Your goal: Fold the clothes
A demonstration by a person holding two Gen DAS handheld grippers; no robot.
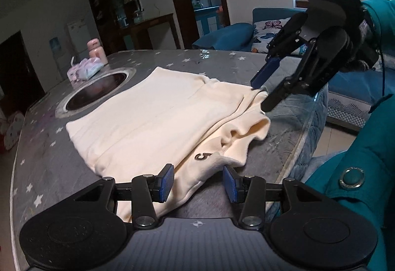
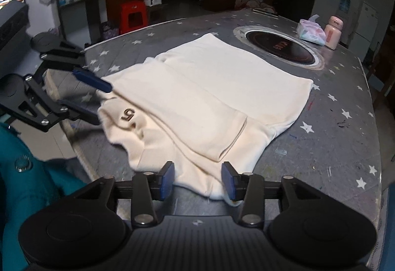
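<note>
From my left wrist camera, my left gripper (image 1: 198, 183) sits low at the near edge of a grey table (image 1: 44, 155) printed with white stars. Its two blue-padded fingers (image 1: 166, 182) stand apart, open, with a corner of a cream garment (image 1: 158, 113) lying between them; I cannot tell whether either pad touches the cloth. The garment is partly folded, lying flat across the middle of the table with a rumpled edge toward the right. A dark embroidered "5" (image 1: 203, 156) shows on the near fold. Across the cloth, my right gripper (image 1: 261, 93) comes down at the garment's far right corner, its fingers spread wide around that edge. A pink label on top of it carries writing too blurred to read. A teal sleeve (image 1: 355, 172) fills the right side. Only this view shows a blue sofa (image 1: 229, 35) with butterfly-print cushions behind the table.

From my right wrist camera, my right gripper (image 2: 197, 181) is open too, the garment's near hem lying between its blue pads. The "5" (image 2: 128, 114) appears sideways at the left, just beside my left gripper (image 2: 95, 100), whose fingers are parted at the cloth's edge. A round black cooktop (image 2: 281, 47) is set into the table beyond the garment; its red lettering is illegible. Next to it sit a tissue pack (image 2: 311, 33) and a pink bottle (image 2: 333, 33). Only this view shows a red stool (image 2: 133, 15).
</note>
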